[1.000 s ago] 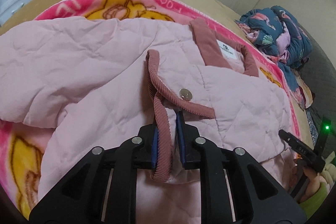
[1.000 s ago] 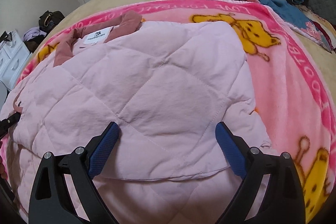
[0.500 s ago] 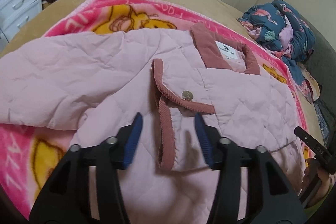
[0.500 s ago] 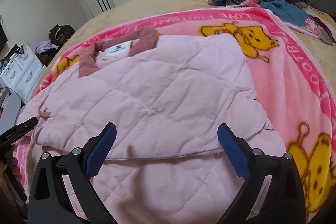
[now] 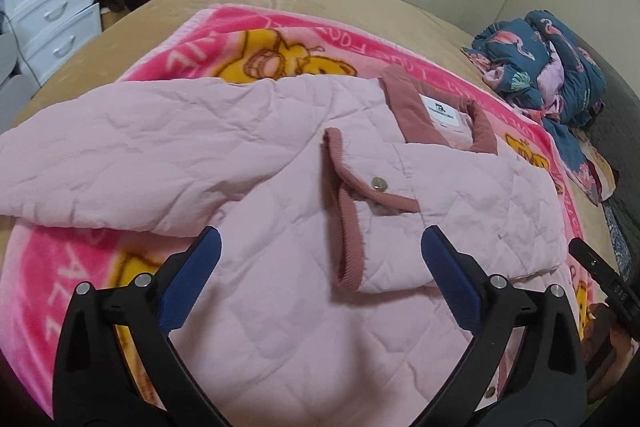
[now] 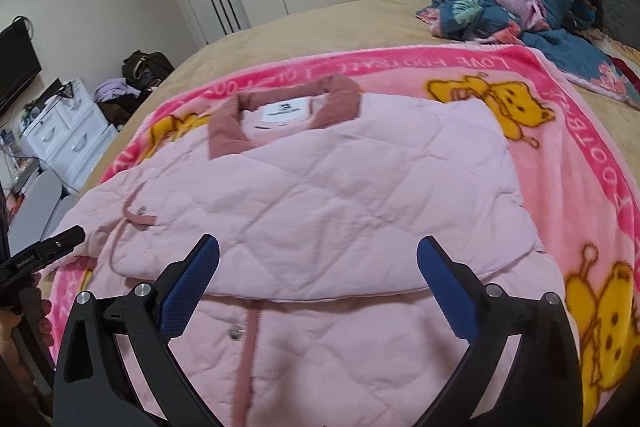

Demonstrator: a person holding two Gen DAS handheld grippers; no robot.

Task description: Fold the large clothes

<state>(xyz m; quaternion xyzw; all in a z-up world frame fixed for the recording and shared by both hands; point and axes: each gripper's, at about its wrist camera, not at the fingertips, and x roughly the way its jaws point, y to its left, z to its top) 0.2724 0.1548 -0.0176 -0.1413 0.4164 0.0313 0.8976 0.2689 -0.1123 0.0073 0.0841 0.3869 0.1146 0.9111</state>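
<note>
Both the left gripper [image 5: 320, 259] and the right gripper [image 6: 318, 263] hung wide apart and empty above the pink quilted jacket [image 6: 340, 195], whose sleeve cuff [image 5: 348, 211] lay across its chest, apparently so the body could be folded next.

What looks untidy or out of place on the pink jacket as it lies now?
The pink jacket is only partly folded. Its left sleeve lies spread sideways over the blanket, while the other side is already folded in. The corduroy cuff lies crooked, its end curling. Both tools are open, holding nothing.
</note>
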